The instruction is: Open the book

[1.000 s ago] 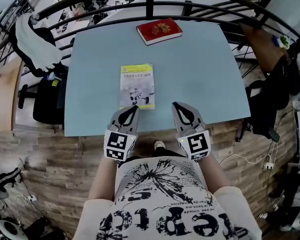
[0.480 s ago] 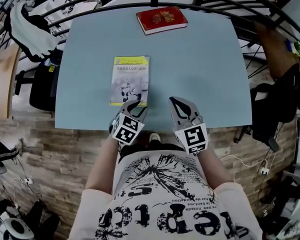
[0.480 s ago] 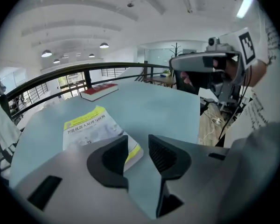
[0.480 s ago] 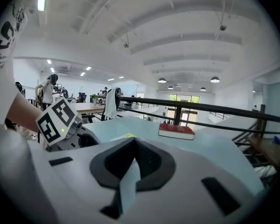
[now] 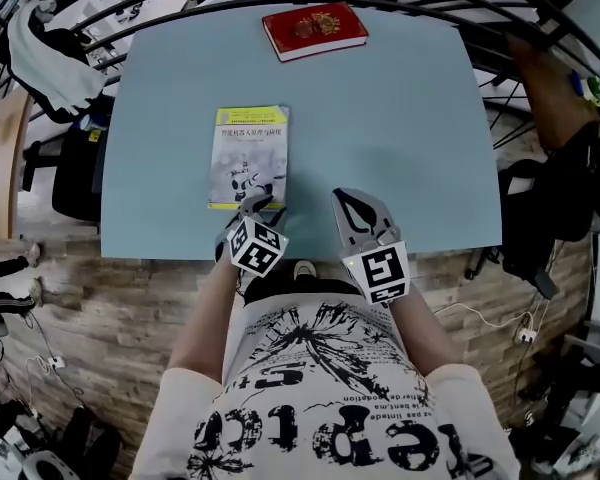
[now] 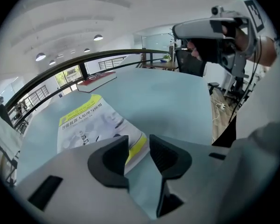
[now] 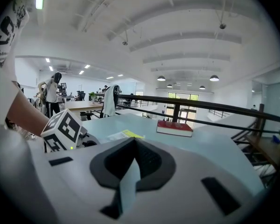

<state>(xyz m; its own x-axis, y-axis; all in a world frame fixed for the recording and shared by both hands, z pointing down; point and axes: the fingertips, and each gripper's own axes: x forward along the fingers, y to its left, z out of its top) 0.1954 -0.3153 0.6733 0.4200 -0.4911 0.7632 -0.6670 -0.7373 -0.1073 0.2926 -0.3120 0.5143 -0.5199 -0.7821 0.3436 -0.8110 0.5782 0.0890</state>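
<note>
Head view: on the blue surface (image 5: 400,118) the closed paperback book (image 5: 248,156) lies with its long axis twelve to six. The nearer left claw (image 5: 252,206) is at its six-o'clock edge, jaws opening, the book's corner seemingly between them and ungripped. At the book's four o'clock, the right claw (image 5: 346,198) is clenched and empty.

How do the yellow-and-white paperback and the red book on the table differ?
The paperback has a white cover with yellow bands; the red book has a dark red one. The paperback looks thin, the red book thicker. The paperback lies near the person, lengthwise; the red book lies crosswise at the far edge. Both lie closed and flat on the light blue table.
</note>
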